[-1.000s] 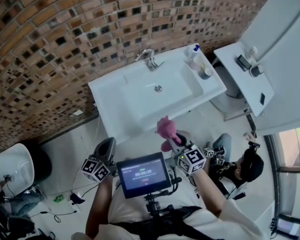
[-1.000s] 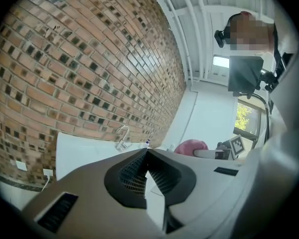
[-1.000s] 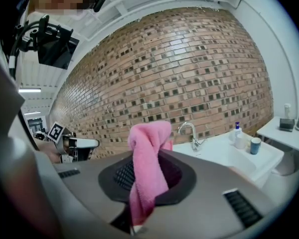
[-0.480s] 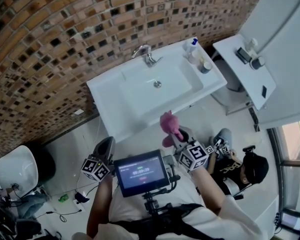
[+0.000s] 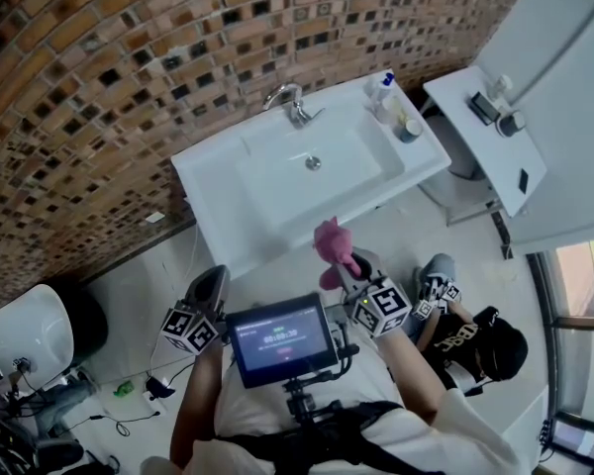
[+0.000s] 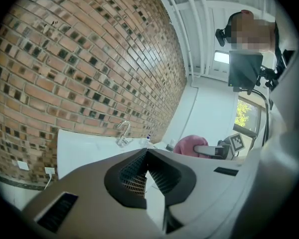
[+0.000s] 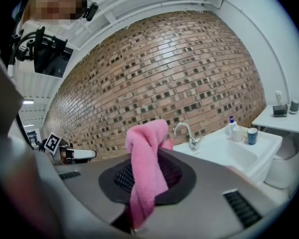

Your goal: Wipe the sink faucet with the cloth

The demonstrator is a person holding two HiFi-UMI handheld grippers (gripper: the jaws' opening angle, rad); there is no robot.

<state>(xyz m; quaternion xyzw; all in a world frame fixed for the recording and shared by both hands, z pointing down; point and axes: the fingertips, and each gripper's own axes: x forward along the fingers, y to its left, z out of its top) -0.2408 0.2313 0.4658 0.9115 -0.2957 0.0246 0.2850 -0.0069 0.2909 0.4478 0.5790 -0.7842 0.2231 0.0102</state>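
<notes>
My right gripper [image 5: 345, 268] clamps the pink cloth [image 7: 147, 173] — well short of the faucet [image 5: 292, 105]; left gripper [image 6: 146, 152] apparently closed, empty.

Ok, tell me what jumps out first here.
The pink cloth clamped in the right tool stands out, low in the middle of the head view. Beyond it, the white sink with its faucet sits against a brick wall.

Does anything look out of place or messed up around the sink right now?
Nothing stands out: the faucet is upright, the sink basin bare, the bottle and cup at its right corner upright, the pink cloth clamped in the right tool.
</notes>
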